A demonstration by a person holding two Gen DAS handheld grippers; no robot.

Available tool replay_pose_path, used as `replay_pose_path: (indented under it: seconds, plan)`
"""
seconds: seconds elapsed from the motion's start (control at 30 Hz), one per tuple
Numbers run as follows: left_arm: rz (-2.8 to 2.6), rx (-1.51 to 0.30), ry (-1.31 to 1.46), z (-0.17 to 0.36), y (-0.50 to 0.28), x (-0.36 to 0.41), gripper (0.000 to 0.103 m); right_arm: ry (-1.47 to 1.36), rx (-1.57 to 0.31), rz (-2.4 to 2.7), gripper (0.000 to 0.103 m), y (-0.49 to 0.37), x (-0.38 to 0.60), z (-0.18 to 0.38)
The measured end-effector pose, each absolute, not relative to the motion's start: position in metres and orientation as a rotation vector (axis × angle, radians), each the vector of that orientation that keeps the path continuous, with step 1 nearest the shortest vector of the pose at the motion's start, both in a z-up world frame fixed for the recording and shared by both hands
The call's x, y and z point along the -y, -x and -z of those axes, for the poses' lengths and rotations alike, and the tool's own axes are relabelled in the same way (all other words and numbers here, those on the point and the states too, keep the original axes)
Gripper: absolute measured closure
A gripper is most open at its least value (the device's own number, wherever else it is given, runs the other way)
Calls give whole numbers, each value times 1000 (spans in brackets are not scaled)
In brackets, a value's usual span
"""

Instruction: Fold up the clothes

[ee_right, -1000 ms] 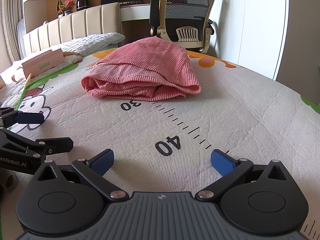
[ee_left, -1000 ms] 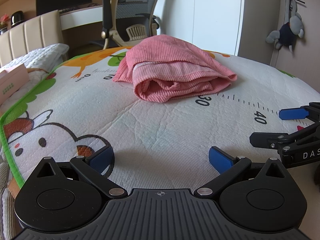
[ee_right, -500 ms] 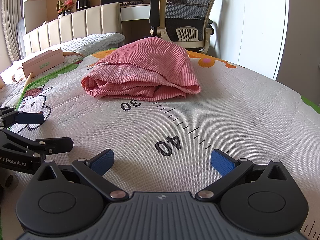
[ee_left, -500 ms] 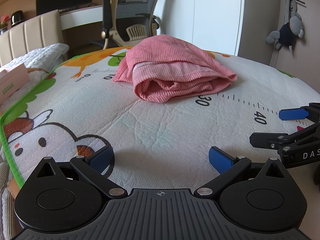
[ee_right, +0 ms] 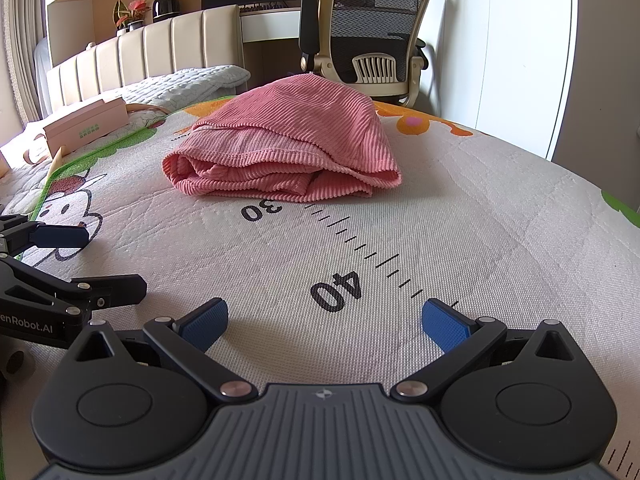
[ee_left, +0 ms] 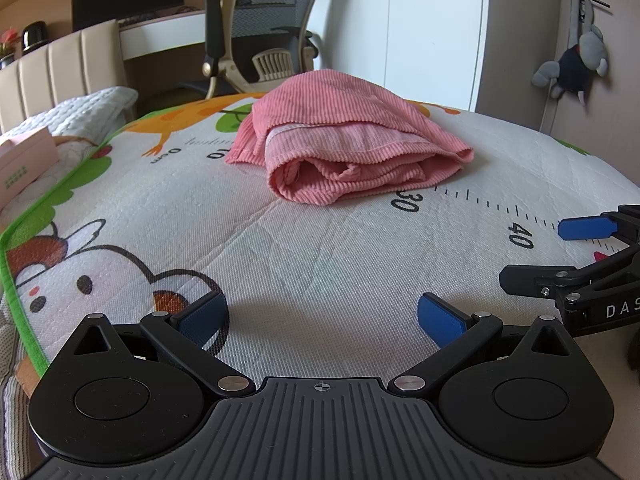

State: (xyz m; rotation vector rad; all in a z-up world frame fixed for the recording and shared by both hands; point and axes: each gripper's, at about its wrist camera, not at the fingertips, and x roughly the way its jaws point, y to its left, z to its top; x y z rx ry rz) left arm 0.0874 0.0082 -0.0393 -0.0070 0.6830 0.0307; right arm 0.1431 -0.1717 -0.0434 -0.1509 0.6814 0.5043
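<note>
printed play mat, office chair, pink box

A bed carries everything, covered by a white quilted mat with a green border along its left edge. Printed on the mat are a cartoon rabbit at the near left, an orange animal and green tree at the far side, and a ruler scale running from 0cm at the far left through 10, 30 and 40 toward the near right. A folded pink garment of ribbed fabric lies on the mat at its far middle, covering the scale just before the 30 mark. Off the mat's left edge a pink box lies on the bedding, with a grey-white quilted pillow beyond it by the padded headboard.
</note>
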Motion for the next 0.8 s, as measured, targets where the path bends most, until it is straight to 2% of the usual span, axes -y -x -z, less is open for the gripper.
replay_pose_path:
  seconds: [0.8]
  plan:
    - [-29,-684,11,39,-88,-9,0,166,-682,-498,0,-142,170,43]
